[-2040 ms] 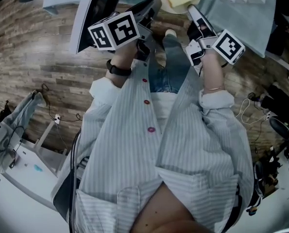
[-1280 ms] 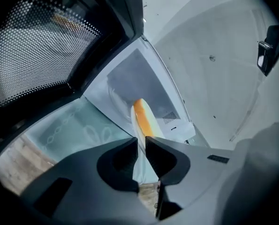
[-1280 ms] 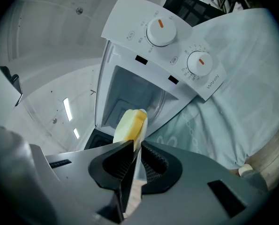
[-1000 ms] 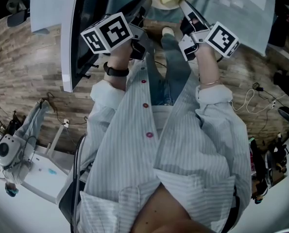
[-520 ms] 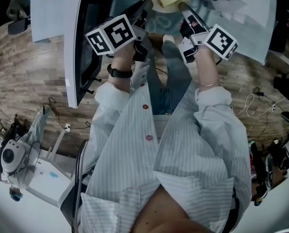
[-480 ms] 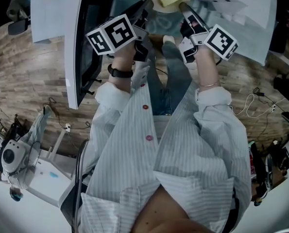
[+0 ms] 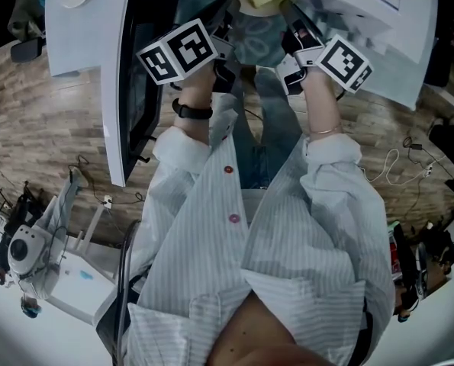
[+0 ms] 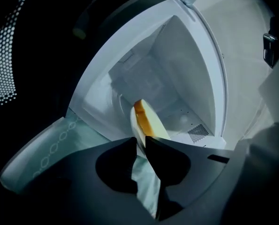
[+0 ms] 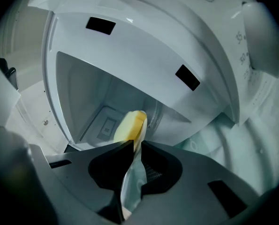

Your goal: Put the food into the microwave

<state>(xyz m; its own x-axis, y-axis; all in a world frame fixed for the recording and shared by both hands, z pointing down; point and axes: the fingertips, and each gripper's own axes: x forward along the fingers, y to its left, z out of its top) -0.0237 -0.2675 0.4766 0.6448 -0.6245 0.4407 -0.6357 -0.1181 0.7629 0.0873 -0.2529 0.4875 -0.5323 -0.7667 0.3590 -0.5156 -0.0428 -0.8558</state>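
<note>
Plate (image 8: 134,123) of yellow food (image 8: 147,122) held at the open microwave's (image 8: 177,64) mouth.
The left gripper (image 8: 140,142) and right gripper (image 9: 135,146) clench dark matte fingers (image 8: 116,161) on opposite rims of the thin, pale round plate. The smooth yellow slab faces the glossy white, boxy cavity, beside the flat door (image 7: 123,90).

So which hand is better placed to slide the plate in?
Neither alone: left tongs and right tongs each clamp opposite rims of the plate, both facing the open microwave cavity. Likely both together.
</note>
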